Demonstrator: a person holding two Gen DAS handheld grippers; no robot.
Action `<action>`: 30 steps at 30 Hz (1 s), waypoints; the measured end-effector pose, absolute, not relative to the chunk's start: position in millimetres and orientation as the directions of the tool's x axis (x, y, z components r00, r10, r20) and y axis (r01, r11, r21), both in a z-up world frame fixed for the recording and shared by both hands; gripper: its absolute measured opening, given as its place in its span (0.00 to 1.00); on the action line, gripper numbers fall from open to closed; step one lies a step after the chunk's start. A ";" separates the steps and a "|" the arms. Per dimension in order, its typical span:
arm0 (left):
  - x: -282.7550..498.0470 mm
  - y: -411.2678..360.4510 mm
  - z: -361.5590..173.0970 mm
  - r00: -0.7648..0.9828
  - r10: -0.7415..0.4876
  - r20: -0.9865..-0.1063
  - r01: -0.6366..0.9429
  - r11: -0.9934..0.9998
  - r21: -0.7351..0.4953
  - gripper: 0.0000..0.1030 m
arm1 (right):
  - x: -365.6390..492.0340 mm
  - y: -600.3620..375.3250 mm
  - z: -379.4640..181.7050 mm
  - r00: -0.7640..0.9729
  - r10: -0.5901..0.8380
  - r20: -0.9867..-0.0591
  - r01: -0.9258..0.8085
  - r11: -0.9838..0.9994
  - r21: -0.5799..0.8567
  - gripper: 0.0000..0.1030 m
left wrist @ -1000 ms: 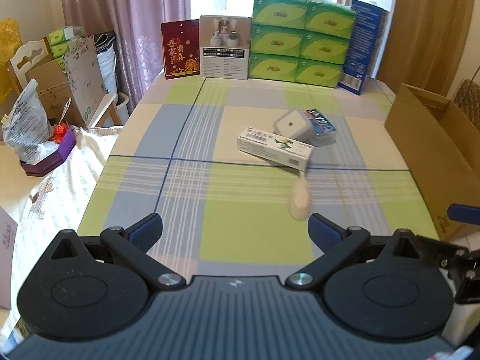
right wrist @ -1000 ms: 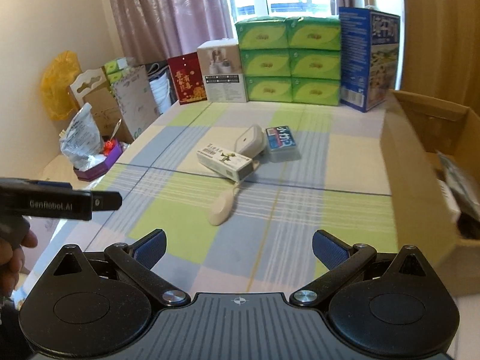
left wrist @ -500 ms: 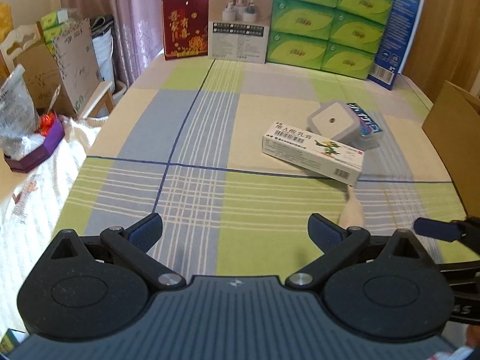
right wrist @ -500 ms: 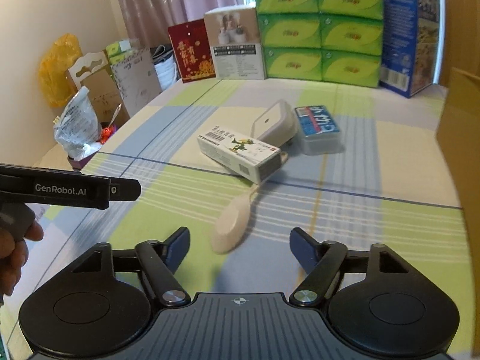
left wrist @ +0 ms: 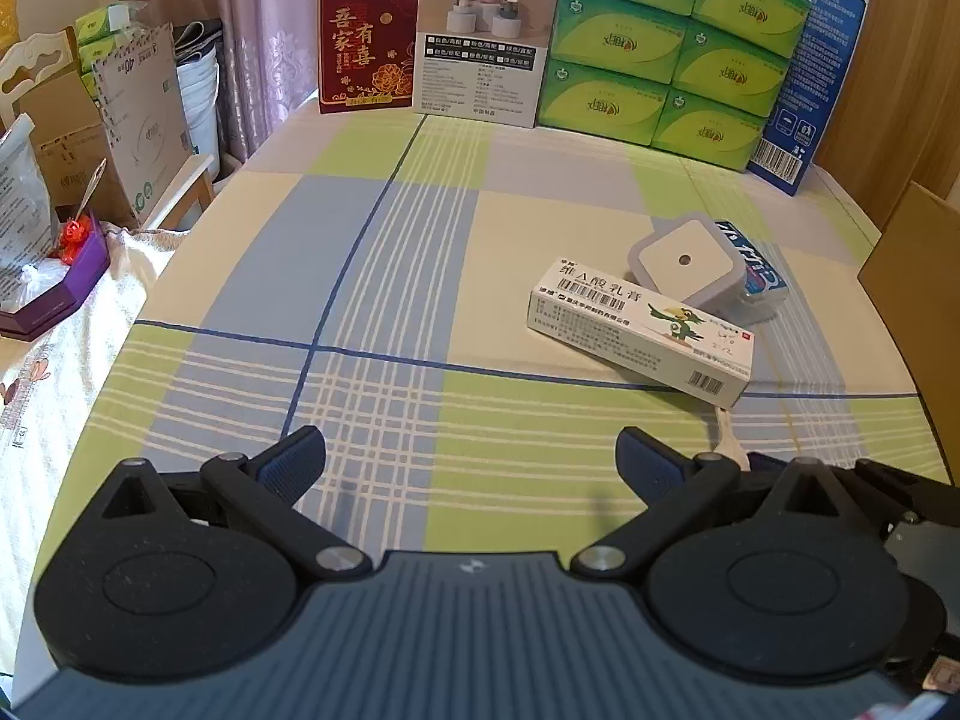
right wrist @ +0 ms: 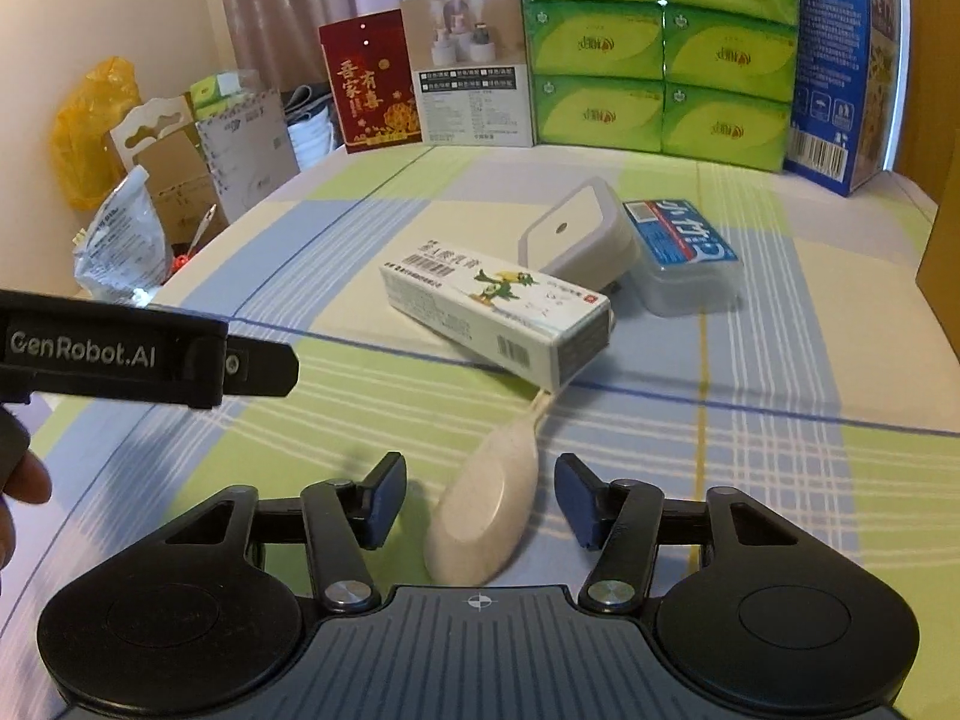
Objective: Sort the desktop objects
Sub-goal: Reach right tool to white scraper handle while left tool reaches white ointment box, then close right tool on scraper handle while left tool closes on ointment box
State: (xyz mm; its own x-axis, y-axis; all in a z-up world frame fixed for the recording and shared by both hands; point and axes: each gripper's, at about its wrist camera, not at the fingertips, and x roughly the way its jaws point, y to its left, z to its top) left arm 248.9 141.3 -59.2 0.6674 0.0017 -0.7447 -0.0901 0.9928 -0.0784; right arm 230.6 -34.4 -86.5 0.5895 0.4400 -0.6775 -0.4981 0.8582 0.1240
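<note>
Fingers (right wrist: 384, 501) of the right gripper (right wrist: 477, 498) are standing spread on either side of the spoon (right wrist: 483, 516), not yet touching it. Fingers of the left gripper (left wrist: 471, 459) are also spread, holding nothing, hovering over bare desk (left wrist: 372, 228) to the left of the spoon.

The spoon is lying flat on the checked cloth just in front of the white medicine box (right wrist: 495, 312), its handle tip running under that box's near corner. Long axis is running from the bowl, nearest the right gripper, away and slightly rightward to the box. The bowl is facing the gripper; the handle is pointing toward the box.

Judgement: the spoon looks like light, stiff plastic, smooth and possibly slippery on the rounded bowl. Best hold is probably across the neck or the narrower end of the bowl, where the fingers are bracketing it. Pulling back may nudge the box.

A grey square plug (right wrist: 579, 234) and a clear blue-labelled case (right wrist: 684, 258) are sitting just behind the box.
</note>
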 end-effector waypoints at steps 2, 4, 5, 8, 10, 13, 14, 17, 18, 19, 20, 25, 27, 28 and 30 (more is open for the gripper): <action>249.6 141.3 -60.9 0.661 0.000 -0.751 -0.089 0.993 -0.078 0.98 | 234.8 -34.4 -86.8 0.597 0.432 -0.675 -0.484 0.866 0.126 0.44; 249.5 140.6 -60.7 0.661 0.000 -0.751 -0.086 0.993 -0.076 0.98 | 239.6 -33.5 -86.5 0.599 0.429 -0.677 -0.484 0.867 0.120 0.39; 249.2 140.4 -59.9 0.663 0.000 -0.749 -0.086 0.993 -0.076 0.98 | 242.8 -33.5 -86.3 0.600 0.423 -0.679 -0.480 0.869 0.117 0.38; 249.0 139.7 -58.0 0.668 -0.006 -0.745 -0.086 0.993 -0.086 0.98 | 252.3 -35.3 -85.5 0.601 0.412 -0.685 -0.458 0.880 0.127 0.34; 249.3 138.1 -57.7 0.669 -0.009 -0.743 -0.085 0.992 -0.088 0.98 | 256.4 -35.8 -85.1 0.597 0.414 -0.687 -0.454 0.881 0.136 0.29; 250.1 135.3 -58.7 0.668 -0.021 -0.744 -0.071 0.993 -0.092 0.98 | 259.6 -37.8 -84.6 0.596 0.410 -0.690 -0.441 0.886 0.146 0.18; 250.2 134.0 -59.2 0.669 -0.028 -0.743 -0.064 0.993 -0.095 0.98 | 260.3 -39.7 -84.3 0.593 0.409 -0.693 -0.435 0.887 0.152 0.17; 251.0 130.0 -60.6 0.667 -0.041 -0.744 -0.044 0.994 -0.095 0.98 | 259.7 -47.8 -83.1 0.582 0.416 -0.699 -0.434 0.885 0.166 0.16; 251.6 128.7 -60.9 0.666 -0.046 -0.744 -0.039 0.995 -0.095 0.98 | 259.1 -50.6 -82.6 0.578 0.420 -0.700 -0.437 0.883 0.169 0.16; 252.0 127.4 -61.1 0.665 -0.049 -0.745 -0.033 0.995 -0.095 0.98 | 258.8 -54.4 -82.0 0.571 0.426 -0.702 -0.442 0.880 0.174 0.15; 252.2 126.0 -61.1 0.665 -0.052 -0.745 -0.028 0.995 -0.095 0.98 | 257.7 -56.9 -81.6 0.564 0.435 -0.702 -0.449 0.875 0.182 0.15; 251.7 124.6 -60.1 0.668 -0.058 -0.742 -0.015 0.996 -0.092 0.98 | 239.7 -65.7 -75.3 0.516 0.503 -0.693 -0.575 0.803 0.155 0.10; 251.1 124.7 -60.3 0.668 -0.067 -0.741 -0.010 0.995 -0.099 0.98 | 231.3 -69.2 -73.3 0.477 0.536 -0.697 -0.612 0.771 0.174 0.07; 250.8 124.2 -60.2 0.669 -0.073 -0.739 -0.005 0.995 -0.102 0.98 | 227.8 -71.1 -72.3 0.455 0.550 -0.700 -0.626 0.757 0.187 0.06; 250.3 122.3 -60.6 0.671 -0.088 -0.736 0.007 0.994 -0.113 0.98 | 223.5 -74.3 -71.1 0.432 0.560 -0.707 -0.636 0.745 0.203 0.05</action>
